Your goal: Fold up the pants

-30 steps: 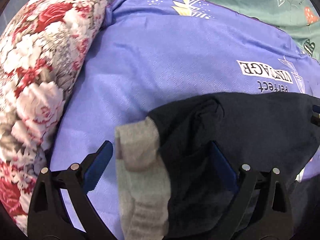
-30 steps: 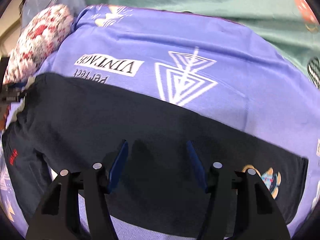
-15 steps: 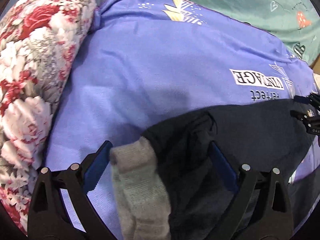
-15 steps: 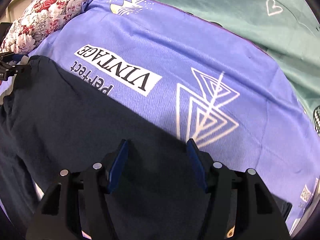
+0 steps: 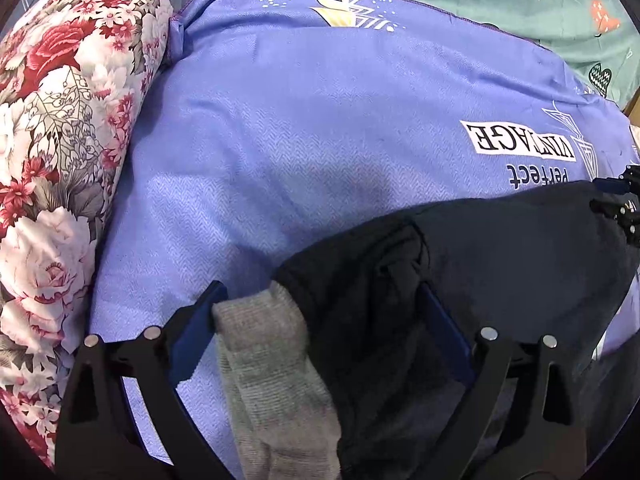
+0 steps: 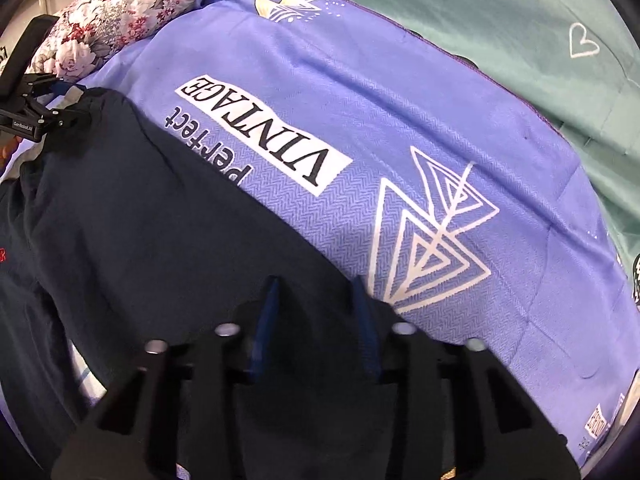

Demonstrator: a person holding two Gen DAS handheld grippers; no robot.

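Note:
Dark navy pants [image 5: 500, 264] with a grey ribbed waistband [image 5: 264, 360] lie on a purple printed sheet [image 5: 320, 128]. My left gripper [image 5: 320, 304] stands wide open around the waistband end, the cloth bunched between its blue pads. In the right wrist view the pants [image 6: 140, 240] stretch leftward to the left gripper [image 6: 36, 116]. My right gripper [image 6: 316, 304] has its jaws partly closed around a fold of the pants, a gap still showing between the pads. It also shows at the right edge of the left wrist view [image 5: 624, 204].
A floral pillow [image 5: 52, 160] lies along the left side of the sheet. A teal bedspread [image 6: 500, 12] with small prints lies beyond the purple sheet's far edge. The sheet carries a "Perfect VINTAGE" print [image 6: 260, 136] and a white triangle motif [image 6: 428, 244].
Both grippers moved back toward the near edge with the pants. The right gripper's jaws have narrowed around the cloth. The left jaws stay wide.

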